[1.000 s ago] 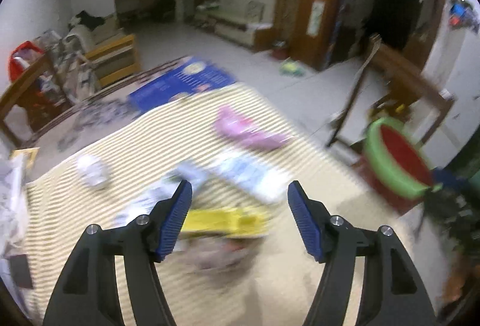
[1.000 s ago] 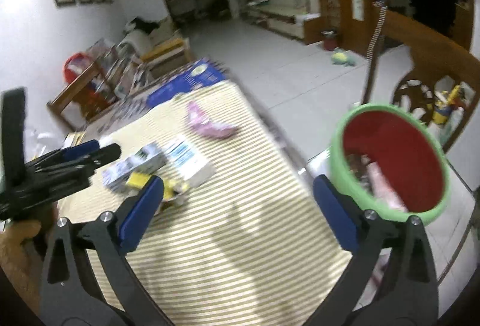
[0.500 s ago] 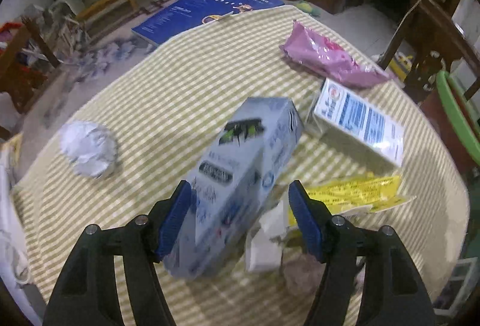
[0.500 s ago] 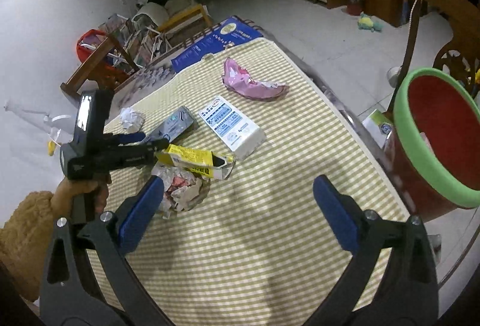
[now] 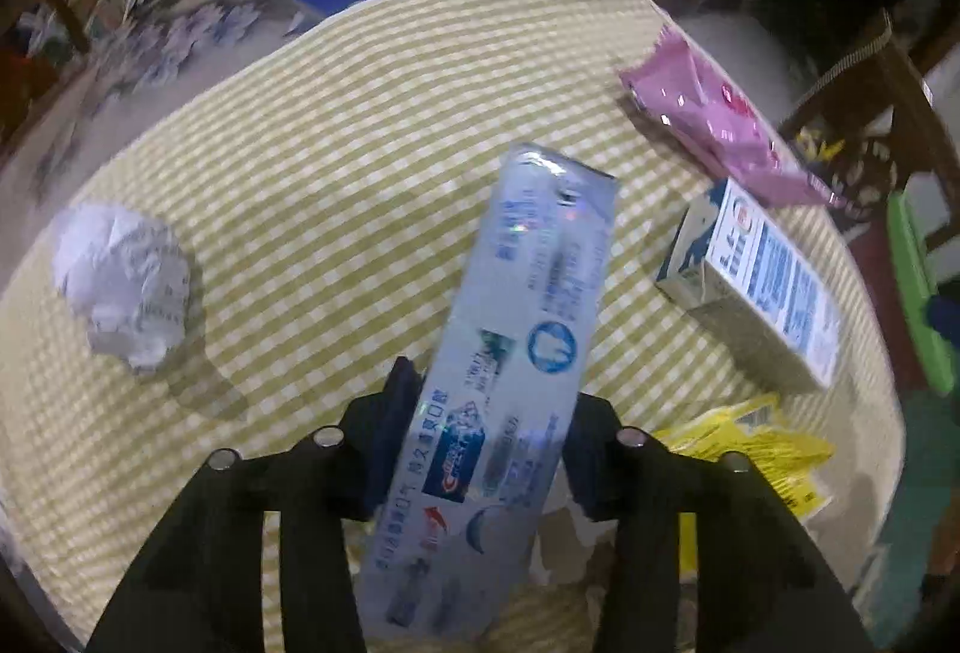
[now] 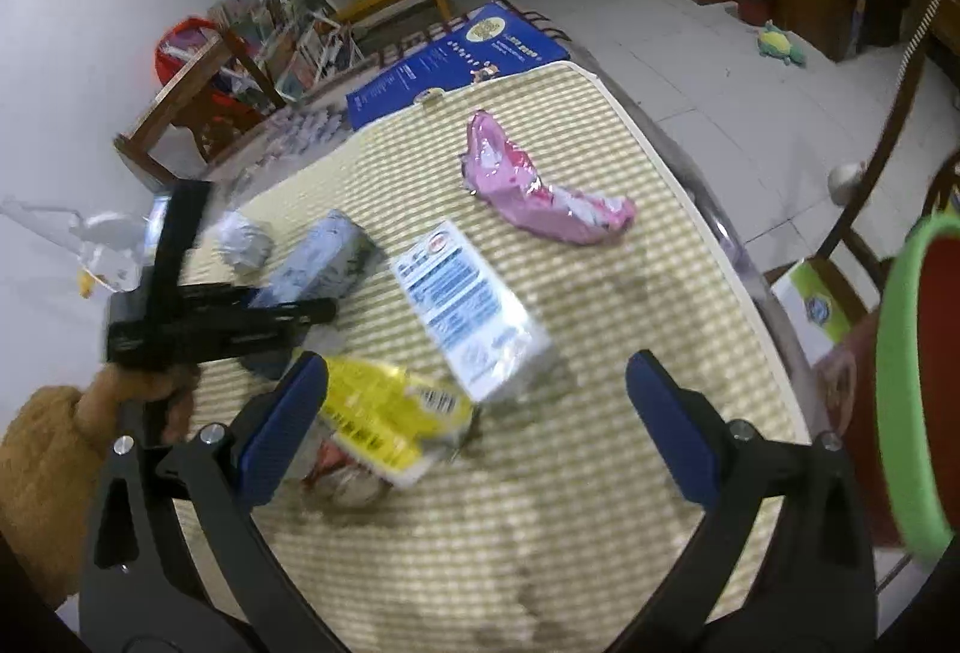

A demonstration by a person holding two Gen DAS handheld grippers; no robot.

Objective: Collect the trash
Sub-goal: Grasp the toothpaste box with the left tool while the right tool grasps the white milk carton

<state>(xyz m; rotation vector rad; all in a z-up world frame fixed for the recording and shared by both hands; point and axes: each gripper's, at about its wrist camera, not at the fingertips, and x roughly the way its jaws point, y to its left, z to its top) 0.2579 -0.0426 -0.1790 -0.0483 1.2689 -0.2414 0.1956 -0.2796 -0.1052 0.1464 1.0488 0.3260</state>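
Note:
A long pale-blue toothpaste box (image 5: 540,293) lies between the blue pads of my left gripper (image 5: 492,395). The jaws are closing, and both pads sit against the box's sides near its near end. In the right wrist view the same box (image 6: 324,257) sticks out past the left gripper (image 6: 312,314), which a hand in a tan fuzzy sleeve holds. My right gripper (image 6: 477,371) hangs wide open over a yellow wrapper (image 6: 384,413) and a white and blue carton (image 6: 468,305), touching neither. A pink wrapper (image 6: 540,197) and a crumpled paper ball (image 5: 123,287) lie further off.
A yellow checked cloth covers the table (image 6: 600,503). A red bin with a green rim (image 6: 912,383) stands past the table's right edge, beside a wooden chair (image 6: 888,125). A crumpled wad (image 6: 342,479) sits under the yellow wrapper. A blue poster board (image 6: 456,59) leans at the far end.
My left gripper dropped down over the toothpaste box and its jaws narrowed onto it. The right gripper swung in from the bin side and lower over the table, still open.

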